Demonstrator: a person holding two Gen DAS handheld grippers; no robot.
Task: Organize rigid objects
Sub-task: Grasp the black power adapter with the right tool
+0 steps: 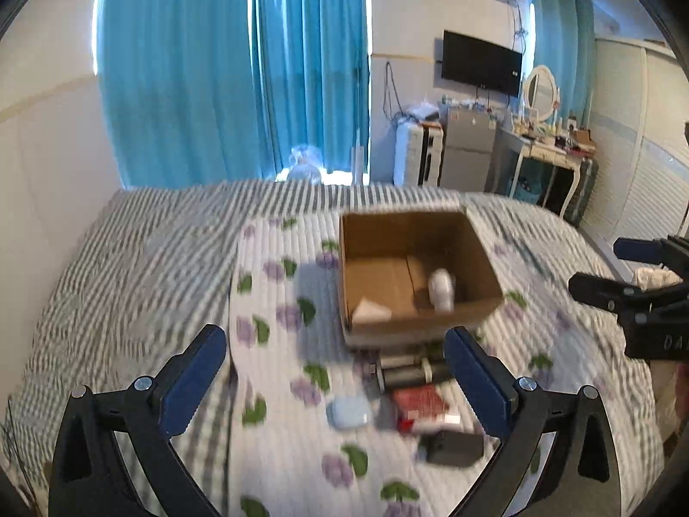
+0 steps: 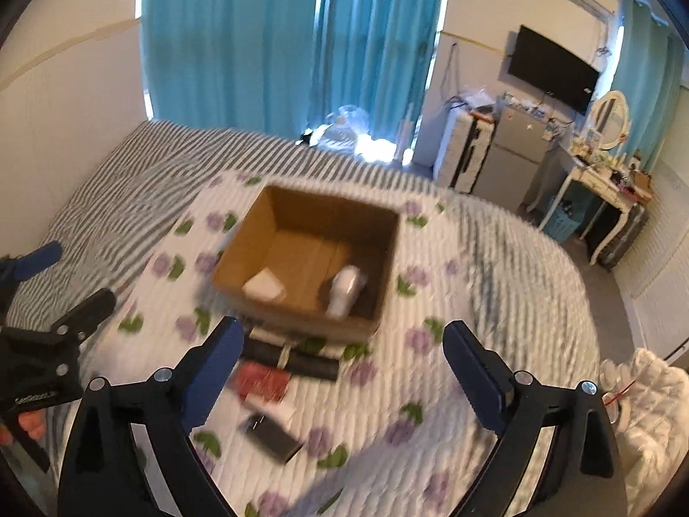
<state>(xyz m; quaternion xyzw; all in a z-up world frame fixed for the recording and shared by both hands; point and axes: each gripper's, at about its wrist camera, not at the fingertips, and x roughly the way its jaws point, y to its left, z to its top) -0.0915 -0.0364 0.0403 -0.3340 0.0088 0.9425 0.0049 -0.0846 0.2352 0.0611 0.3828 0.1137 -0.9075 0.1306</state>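
You held left gripper (image 1: 336, 381) and right gripper (image 2: 344, 377) spread wide, both empty. Box (image 2: 241, 291) on quilt (image 2: 430, 396) held white bottle (image 2: 344, 286). Red packet (image 2: 262, 381), black tube (image 2: 301, 359) lay just beside box. Blurred view risked mis-aimed grasp; soft quilt risked tube rolling.

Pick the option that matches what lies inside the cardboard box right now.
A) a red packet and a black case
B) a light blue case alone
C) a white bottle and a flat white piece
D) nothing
C: inside the cardboard box, a white bottle sits by the right wall and a flat white piece at the left.
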